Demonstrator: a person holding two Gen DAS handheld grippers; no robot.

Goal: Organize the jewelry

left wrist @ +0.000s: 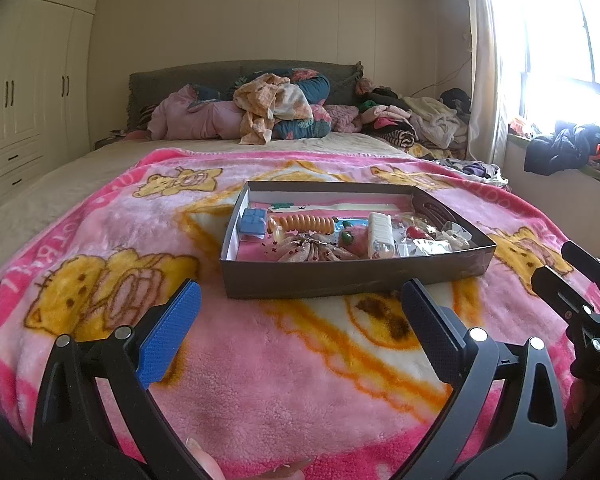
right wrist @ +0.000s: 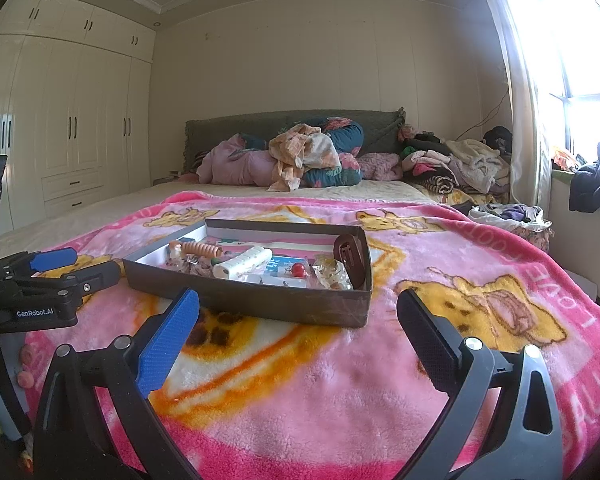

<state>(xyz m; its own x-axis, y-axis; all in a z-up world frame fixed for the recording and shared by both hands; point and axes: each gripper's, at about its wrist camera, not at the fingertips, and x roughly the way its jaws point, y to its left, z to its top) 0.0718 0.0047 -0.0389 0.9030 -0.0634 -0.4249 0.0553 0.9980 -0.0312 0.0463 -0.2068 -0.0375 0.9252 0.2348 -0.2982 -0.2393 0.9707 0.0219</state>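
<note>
Two tools, both empty with their jaws spread wide, hover low over the pink blanket [left wrist: 260,380] on the bed: the left tool [left wrist: 300,312] faces the long near wall of the box [left wrist: 340,280], and the right tool [right wrist: 298,320] sits off toward the box's right corner. Neither touches anything.

The jewelry is all in that shallow dark box, which lies on the blanket just ahead of both tools. Inside is a loose jumble: an orange coil [left wrist: 304,224] near the back left, a blue case [left wrist: 252,224] against the left wall, a white ribbed piece [left wrist: 380,232] in the middle, a red bead [right wrist: 299,269], a brown clip [right wrist: 346,252] leaning in the right end, and several clear crinkled packets [left wrist: 432,244]. Smaller pieces are too tangled to name.

By the look of it, little or no sorting shows: items overlap and lie at odd angles, with no visible groups or dividers. Nothing has been laid out on the blanket beside the box. Most of the task seems left.
</note>
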